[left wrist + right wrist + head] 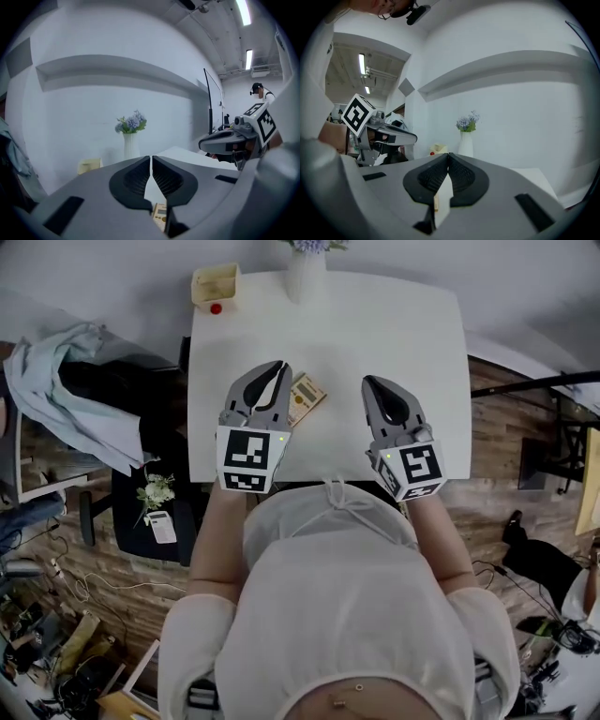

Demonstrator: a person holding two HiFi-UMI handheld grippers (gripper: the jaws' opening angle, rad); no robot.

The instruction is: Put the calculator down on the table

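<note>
The calculator, tan with a small display, lies flat on the white table near its front edge. My left gripper hovers above it, slightly to its left, and covers its left edge. Its jaws are shut with nothing between them. From the left gripper view the shut left gripper stands over the calculator, which shows below the jaws. My right gripper hangs over bare table to the right of the calculator, also shut and empty. The right gripper shows closed pads in its own view.
A white vase of purple flowers stands at the table's far edge, with a yellow box and a red object at the far left corner. A chair draped with clothes and a small bouquet sit left of the table.
</note>
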